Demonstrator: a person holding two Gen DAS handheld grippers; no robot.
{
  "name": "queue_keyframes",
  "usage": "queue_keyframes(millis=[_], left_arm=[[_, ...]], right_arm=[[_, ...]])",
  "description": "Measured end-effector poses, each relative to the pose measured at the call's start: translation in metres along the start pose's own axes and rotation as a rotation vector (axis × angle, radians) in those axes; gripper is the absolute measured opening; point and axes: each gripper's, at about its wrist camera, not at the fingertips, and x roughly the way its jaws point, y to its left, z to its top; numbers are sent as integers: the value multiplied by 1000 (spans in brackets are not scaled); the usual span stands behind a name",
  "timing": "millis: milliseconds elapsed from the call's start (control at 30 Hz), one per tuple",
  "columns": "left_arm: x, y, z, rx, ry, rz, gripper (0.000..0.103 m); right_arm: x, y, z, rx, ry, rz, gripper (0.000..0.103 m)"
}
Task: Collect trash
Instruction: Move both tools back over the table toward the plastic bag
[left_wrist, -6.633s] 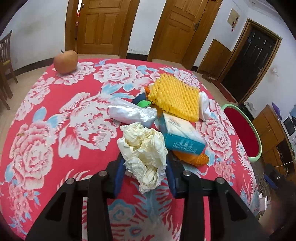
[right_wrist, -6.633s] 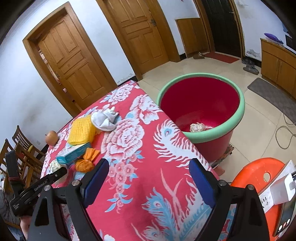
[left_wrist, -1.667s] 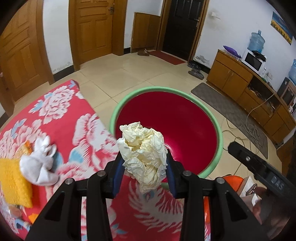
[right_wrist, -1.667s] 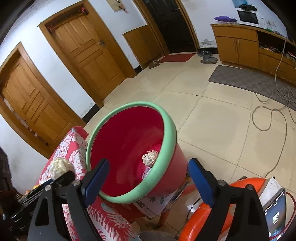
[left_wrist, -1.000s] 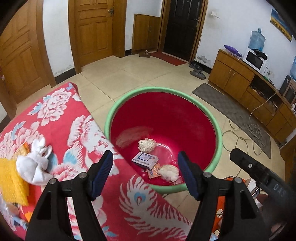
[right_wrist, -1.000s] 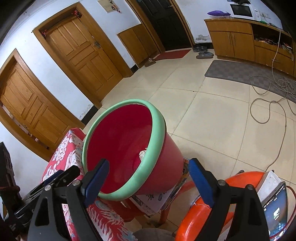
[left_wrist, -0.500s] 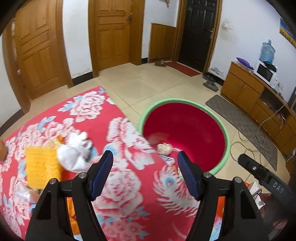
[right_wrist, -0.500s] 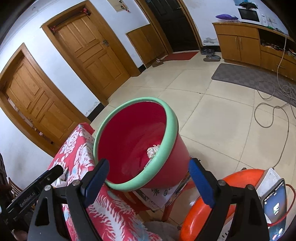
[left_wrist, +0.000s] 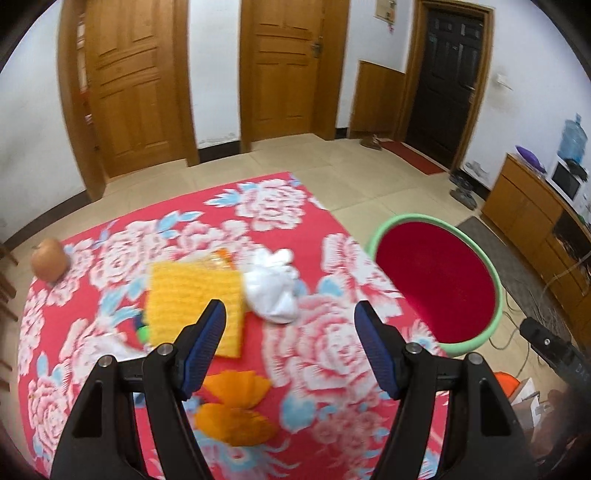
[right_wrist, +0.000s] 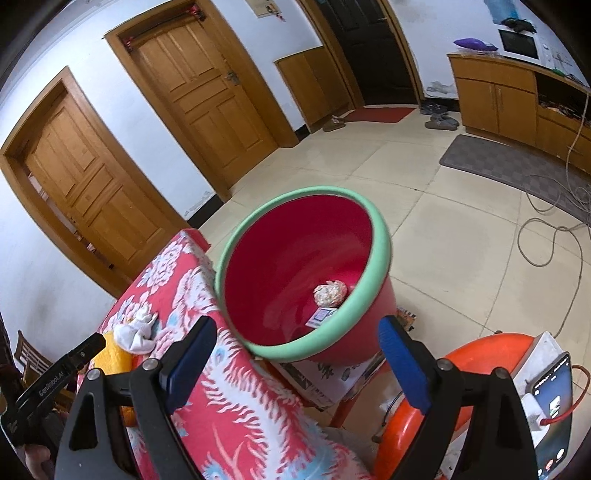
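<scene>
My left gripper (left_wrist: 290, 343) is open and empty above the red floral table (left_wrist: 325, 354). Ahead of it lie a yellow foam net (left_wrist: 192, 291), a white crumpled bag (left_wrist: 275, 291) and orange wrappers (left_wrist: 232, 410). The red bin with a green rim (left_wrist: 436, 288) stands off the table's right edge. My right gripper (right_wrist: 295, 362) is open and empty near the bin (right_wrist: 306, 273), which holds a crumpled paper ball (right_wrist: 330, 292) and a small card (right_wrist: 320, 316). The white bag (right_wrist: 135, 332) lies on the table at left.
A brown round fruit (left_wrist: 50, 258) sits at the table's far left. An orange stool (right_wrist: 436, 398) with a phone (right_wrist: 552, 410) stands at lower right. Cables (right_wrist: 546, 229) trail over the tiled floor. Wooden doors and a cabinet line the walls.
My left gripper has swung left from the bin back over the table after dropping the cream paper wad into the bin. My right gripper stays open near the bin.
</scene>
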Motion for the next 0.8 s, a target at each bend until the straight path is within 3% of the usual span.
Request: queue_keyframes(millis=[433, 567, 800], left_arm=[[-15, 81, -23, -59, 16, 141, 73], [-17, 100, -30, -69, 6, 162, 81], [1, 117, -40, -41, 21, 182, 85]], right_arm=[[-3, 38, -14, -74, 23, 23, 91], [-2, 50, -19, -96, 34, 28, 91], [-1, 71, -28, -135, 53, 28, 91]])
